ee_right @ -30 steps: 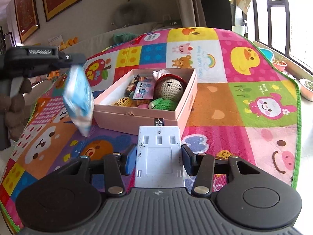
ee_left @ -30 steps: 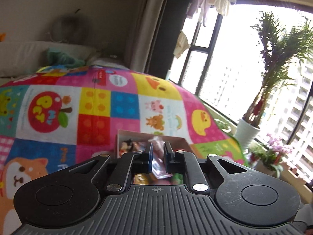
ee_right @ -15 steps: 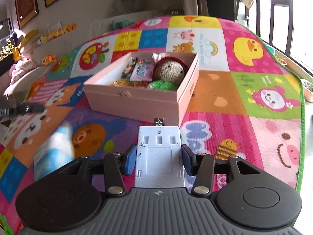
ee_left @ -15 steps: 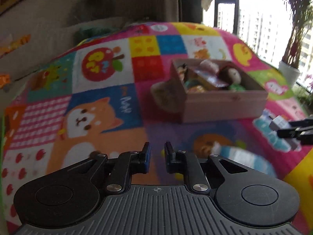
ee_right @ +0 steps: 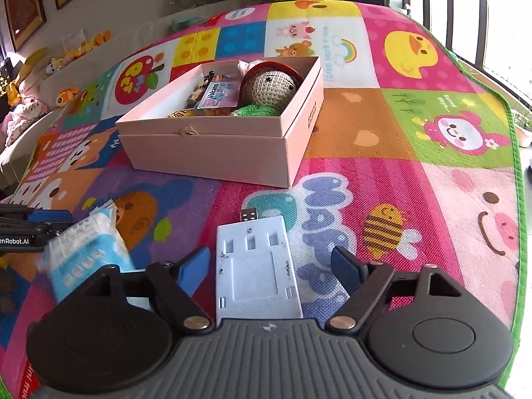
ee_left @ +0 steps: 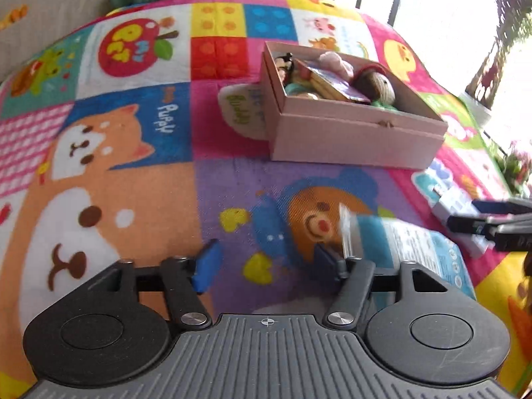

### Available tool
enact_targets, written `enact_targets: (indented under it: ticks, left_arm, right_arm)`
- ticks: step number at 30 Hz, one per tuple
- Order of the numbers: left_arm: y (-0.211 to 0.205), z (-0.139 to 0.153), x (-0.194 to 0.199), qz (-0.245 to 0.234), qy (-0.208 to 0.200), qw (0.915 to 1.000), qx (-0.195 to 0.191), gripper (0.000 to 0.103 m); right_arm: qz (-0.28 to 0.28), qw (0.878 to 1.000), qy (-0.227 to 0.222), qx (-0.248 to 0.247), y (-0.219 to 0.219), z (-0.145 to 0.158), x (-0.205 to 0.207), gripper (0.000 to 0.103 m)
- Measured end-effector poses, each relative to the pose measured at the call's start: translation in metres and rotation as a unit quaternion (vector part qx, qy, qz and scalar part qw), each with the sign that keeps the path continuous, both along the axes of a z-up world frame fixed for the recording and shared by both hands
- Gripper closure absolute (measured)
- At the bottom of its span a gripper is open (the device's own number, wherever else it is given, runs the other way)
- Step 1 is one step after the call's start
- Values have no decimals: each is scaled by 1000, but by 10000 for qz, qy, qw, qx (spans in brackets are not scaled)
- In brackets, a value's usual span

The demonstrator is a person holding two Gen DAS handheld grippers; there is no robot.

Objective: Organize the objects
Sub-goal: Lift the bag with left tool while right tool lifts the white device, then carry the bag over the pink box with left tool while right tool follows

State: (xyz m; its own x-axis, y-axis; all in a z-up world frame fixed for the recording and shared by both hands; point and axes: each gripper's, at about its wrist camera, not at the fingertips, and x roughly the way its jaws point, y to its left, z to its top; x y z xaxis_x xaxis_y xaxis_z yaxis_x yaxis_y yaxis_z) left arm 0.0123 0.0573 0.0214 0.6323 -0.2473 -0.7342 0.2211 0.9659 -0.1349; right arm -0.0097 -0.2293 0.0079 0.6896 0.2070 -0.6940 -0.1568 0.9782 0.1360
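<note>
Left hand-held gripper (ee_left: 262, 261): its jaws are opening over the colourful play mat (ee_left: 99, 166), nothing between them; the blue tissue pack (ee_left: 399, 246) lies just beside its right-side finger, blurred. Beyond sits the pink box (ee_left: 352, 133) of toys.

Right hand-held gripper (ee_right: 271, 267): its jaws are opening, pads clear of the white plastic charger (ee_right: 256, 269) lying on the mat between them, short of the box (ee_right: 212, 153).

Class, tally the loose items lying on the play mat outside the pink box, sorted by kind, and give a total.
Blue and white tissue pack: 1
White USB battery charger: 1
Total: 2
</note>
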Motion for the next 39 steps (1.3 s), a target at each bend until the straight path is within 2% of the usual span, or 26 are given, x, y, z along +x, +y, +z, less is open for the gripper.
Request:
enact_targets:
  ticks: [3, 5, 7, 10, 12, 15, 17, 18, 21, 23, 24, 26, 29, 31, 32, 34, 36, 39]
  left_arm:
    - [18, 14, -12, 604, 132, 9963, -592, 42]
    - [29, 31, -27, 682, 178, 9926, -990, 42]
    - [31, 40, -39, 406, 497, 9873, -1454, 42]
    - [16, 37, -54, -241, 1286, 9676, -2161, 42]
    - [-4, 28, -59, -403, 1590, 9575, -2374, 42]
    - [-24, 15, -48, -24, 1727, 9492, -2628, 42]
    - [-26, 14, -32, 320, 1598, 9422, -2928, 42]
    - [-28, 15, -23, 491, 1494, 9420, -2964, 42]
    - [-41, 16, 5, 794, 1268, 9511, -2703, 42]
    - [-56, 9, 22, 868, 1378, 9568, -2408, 42]
    - [-62, 5, 29, 948, 1464, 9584, -2261, 37]
    - [-72, 3, 36, 882, 1288, 9634, -2177, 30]
    - [-86, 3, 41, 779, 1107, 9734, -1849, 31]
    - [-90, 5, 40, 626, 1085, 9783, -1652, 34]
    - [-90, 6, 37, 467, 1111, 9794, -1619, 40]
    - [-89, 10, 34, 175, 1181, 9819, -1472, 42]
    - [-86, 16, 23, -55, 1058, 9868, -1226, 47]
    - [-81, 21, 6, -260, 858, 9916, -937, 49]
  right_arm:
    - [25, 10000, -47, -60, 1, -1, -2, 20]
    - [46, 10000, -81, -32, -1, -1, -3, 20]
    - [39, 9999, -114, 6, -2, -1, -5, 20]
    - [53, 9996, -272, 52, -4, 2, -9, 20]
    - [54, 9991, -412, 23, -6, 5, -11, 20]
    - [-1, 9986, -527, 24, -13, 9, -15, 20]
    - [-60, 9983, -568, 62, -20, 10, -19, 20]
    - [-82, 9982, -588, 99, -24, 11, -21, 20]
    - [-99, 9979, -604, 200, -31, 8, -26, 20]
    - [-125, 9981, -570, 202, -33, 2, -25, 20]
    - [-131, 9982, -541, 214, -34, 0, -25, 20]
    - [-104, 9983, -514, 268, -35, -2, -24, 20]
    - [-34, 9981, -543, 300, -34, -2, -25, 20]
    - [24, 9981, -562, 246, -31, -1, -28, 20]
    - [83, 9981, -575, 203, -30, -1, -28, 20]
    - [227, 9979, -606, 79, -27, 1, -30, 20]
    - [405, 9976, -560, -10, -23, 1, -29, 20]
    - [598, 9973, -403, -101, -15, -1, -23, 21]
